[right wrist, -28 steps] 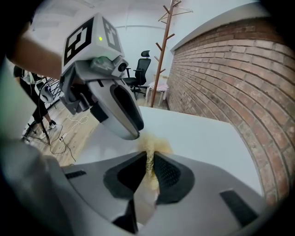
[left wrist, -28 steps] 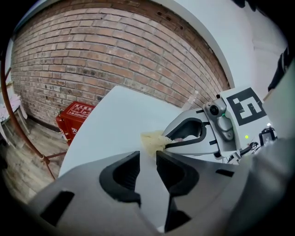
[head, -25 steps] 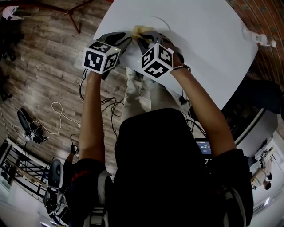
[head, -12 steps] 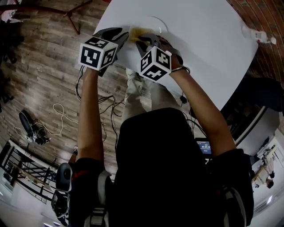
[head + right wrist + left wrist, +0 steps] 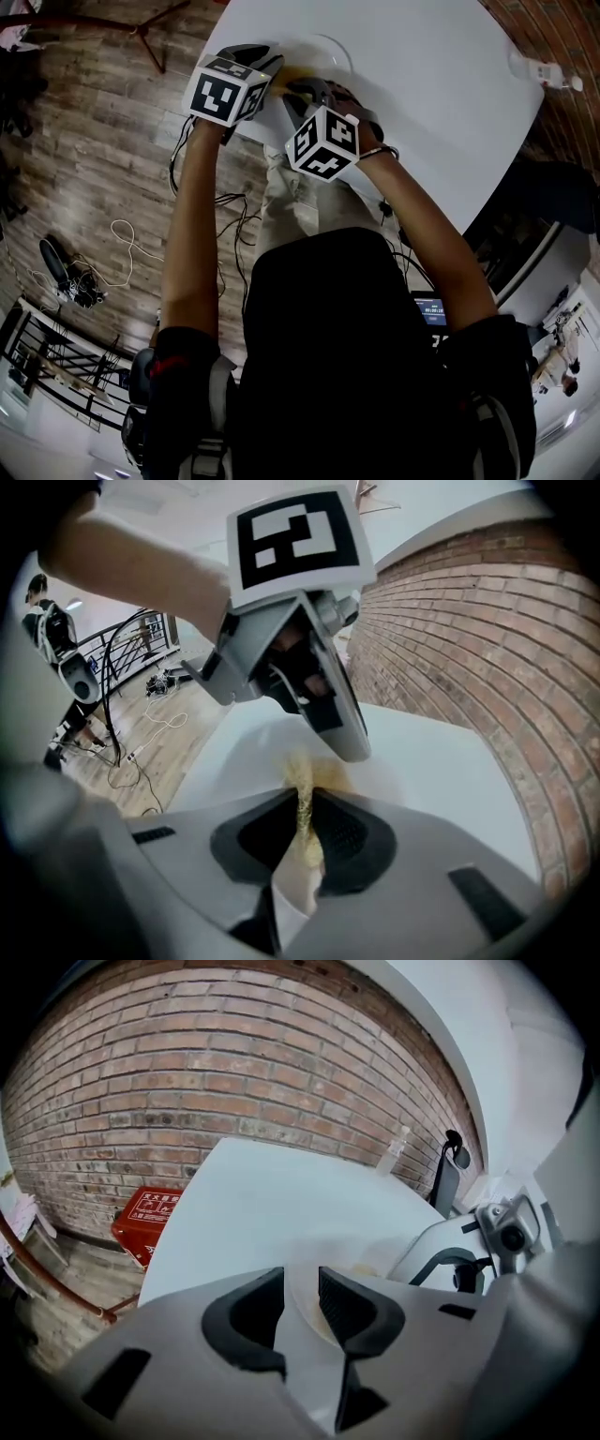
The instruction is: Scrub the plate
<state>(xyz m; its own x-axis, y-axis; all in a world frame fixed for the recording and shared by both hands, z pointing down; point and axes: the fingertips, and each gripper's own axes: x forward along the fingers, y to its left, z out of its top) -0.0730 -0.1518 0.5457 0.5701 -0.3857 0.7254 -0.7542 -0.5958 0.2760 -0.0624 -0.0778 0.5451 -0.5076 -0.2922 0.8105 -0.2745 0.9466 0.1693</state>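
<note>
- Head view: both grippers meet at the near rim of the plate point(image 5: 323, 49), which lies on the white table point(image 5: 441, 84) close to the table's near edge.
- Left gripper point(image 5: 300, 1283): jaws nipped onto the plate rim. The rim runs up between them, and the rest of the plate lies ahead and to its right.
- Right gripper point(image 5: 305, 799): clenched on a yellow scouring pad point(image 5: 300, 766) held edge-on, free end sticking out ahead of the jaws.
- Key relation: the plate face lies straight ahead of the pad tip and just below it. The left gripper hangs just above and ahead, slanted across that line.
- My read: right is the working hand, so strokes should run forward, away from the left jaws.
- Room: open table beyond and to the right of the right gripper, tight on its left.
- Risk: the table edge is just behind both grippers, so a slipped grip could slide the plate off.
</note>
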